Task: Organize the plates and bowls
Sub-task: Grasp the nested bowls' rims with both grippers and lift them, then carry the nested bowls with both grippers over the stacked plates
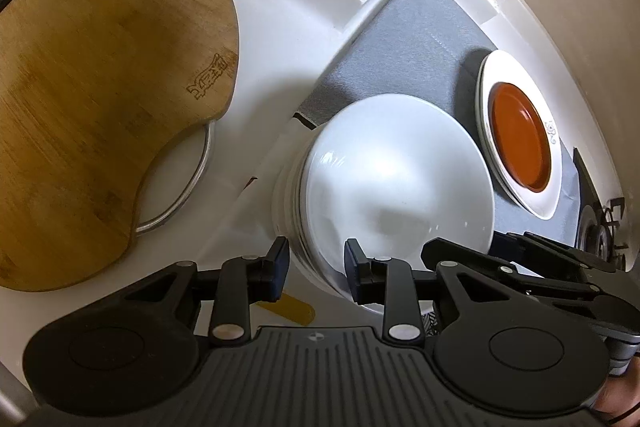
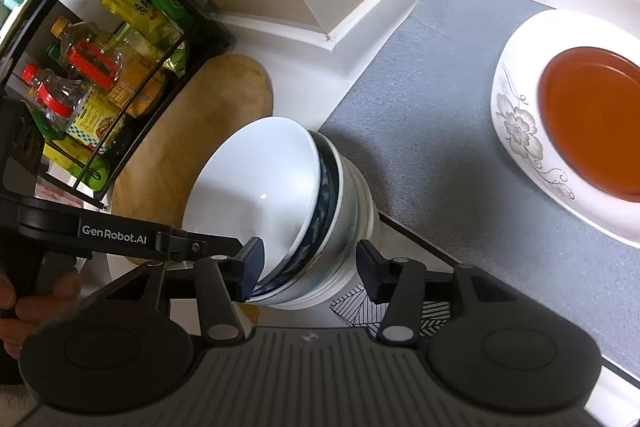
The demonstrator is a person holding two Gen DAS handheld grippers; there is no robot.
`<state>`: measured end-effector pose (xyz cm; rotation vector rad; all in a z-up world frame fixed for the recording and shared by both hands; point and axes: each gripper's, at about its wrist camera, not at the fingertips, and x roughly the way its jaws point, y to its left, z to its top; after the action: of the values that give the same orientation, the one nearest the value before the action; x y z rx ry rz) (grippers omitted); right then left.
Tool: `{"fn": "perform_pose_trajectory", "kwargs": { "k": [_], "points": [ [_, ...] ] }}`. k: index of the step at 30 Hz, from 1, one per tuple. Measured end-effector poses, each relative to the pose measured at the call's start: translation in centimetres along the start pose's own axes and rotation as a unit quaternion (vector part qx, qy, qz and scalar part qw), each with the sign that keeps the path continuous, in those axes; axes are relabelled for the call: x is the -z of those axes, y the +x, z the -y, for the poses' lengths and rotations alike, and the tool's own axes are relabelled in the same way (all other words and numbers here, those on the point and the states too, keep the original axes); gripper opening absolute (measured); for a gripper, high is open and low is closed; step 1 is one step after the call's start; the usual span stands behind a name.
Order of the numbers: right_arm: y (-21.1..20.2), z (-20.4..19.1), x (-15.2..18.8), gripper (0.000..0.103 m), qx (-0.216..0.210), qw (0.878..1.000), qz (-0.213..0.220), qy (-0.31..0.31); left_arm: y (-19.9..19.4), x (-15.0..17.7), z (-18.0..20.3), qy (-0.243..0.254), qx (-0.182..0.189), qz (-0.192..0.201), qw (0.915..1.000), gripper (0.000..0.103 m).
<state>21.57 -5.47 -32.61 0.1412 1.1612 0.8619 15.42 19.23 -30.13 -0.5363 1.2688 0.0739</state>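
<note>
Two grippers and one stack of bowls point(image 2: 280, 211) make up the main entry we record. We see the stack of bowls standing on the white desk point(image 1: 272, 39), at the near corner of a grey mat point(image 2: 420, 115); the top bowl point(image 1: 396, 179) is plain white inside, and beneath it we count a dark blue patterned rim and further white bowls. From the left wrist camera we find the left gripper point(image 1: 316, 271) with its jaws released, straddling the near rim of the top bowl: one pad sits outside the stack, the other over the bowl's inside, and we cannot tell whether either pad touches it. From the right wrist camera we note the right gripper point(image 2: 310, 271) also spread wide, its jaws standing either side of the stack's lower edge; the left-hand pad lies close against the rims, while the other stands apart. The left gripper's arm, marked GenRobot.AI, crosses that same view from the left, held in a hand point(image 2: 24, 303). Further back on the grey mat we list a white floral dish point(image 2: 532, 131) with a red-brown plate point(image 2: 592, 123) resting in it, well apart from the bowls. Beside the stack, on the desk, lies a wooden cutting board point(image 1: 104, 99) with a metal handle. Behind the board we log a black wire rack point(image 2: 100, 75) holding bottles and packets. Near the stack's foot a black-and-white patterned card point(image 2: 356, 307) shows.
</note>
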Motion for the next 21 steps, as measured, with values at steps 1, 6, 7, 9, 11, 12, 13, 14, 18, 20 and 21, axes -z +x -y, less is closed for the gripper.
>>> {"fn": "perform_pose_trajectory", "kwargs": {
  "k": [1, 6, 7, 9, 11, 12, 13, 14, 18, 20, 21],
  "points": [
    [0.1, 0.1, 0.0, 0.059, 0.000, 1.000, 0.001, -0.002, 0.2, 0.0, 0.0, 0.001, -0.004, -0.001, 1.0000, 0.037],
    [0.8, 1.7, 0.4, 0.067, -0.012, 0.999, 0.002, 0.031, 1.0, -0.5, -1.1, -0.031, 0.011, -0.015, 0.9994, 0.047],
    [0.8, 2.4, 0.4, 0.067, -0.026, 0.998, 0.005, 0.056, 1.2, -0.6, -1.4, -0.037, 0.013, -0.018, 0.9991, 0.050],
    [0.4, 3.6, 0.2, 0.067, -0.047, 0.993, 0.018, 0.104, 1.4, -0.8, -1.8, -0.045, 0.017, -0.021, 0.9986, 0.054],
    [-0.2, 4.7, 0.0, 0.067, -0.067, 0.989, 0.036, 0.130, 1.5, -1.1, -2.2, -0.053, 0.026, -0.026, 0.9979, 0.054],
    [-0.3, 5.3, -0.1, 0.067, -0.075, 0.986, 0.039, 0.143, 1.6, -1.3, -2.4, -0.057, 0.028, -0.026, 0.9976, 0.053],
    [-0.2, 5.8, -0.2, 0.067, -0.079, 0.984, 0.039, 0.156, 1.7, -1.4, -2.7, -0.063, 0.032, -0.027, 0.9971, 0.052],
    [0.1, 6.4, -0.1, 0.067, -0.081, 0.981, 0.036, 0.171, 1.9, -1.6, -3.0, -0.069, 0.039, -0.030, 0.9963, 0.052],
    [1.7, 9.0, 0.9, 0.079, -0.127, 0.962, 0.027, 0.240, 2.8, -1.8, -4.4, -0.093, 0.076, -0.047, 0.9917, 0.054],
    [2.0, 9.4, 1.5, 0.083, -0.134, 0.959, 0.026, 0.250, 2.9, -1.8, -4.7, -0.097, 0.084, -0.046, 0.9907, 0.054],
    [2.2, 9.5, 1.7, 0.083, -0.137, 0.958, 0.026, 0.252, 3.0, -1.7, -4.9, -0.099, 0.087, -0.045, 0.9903, 0.055]
  ]
}}
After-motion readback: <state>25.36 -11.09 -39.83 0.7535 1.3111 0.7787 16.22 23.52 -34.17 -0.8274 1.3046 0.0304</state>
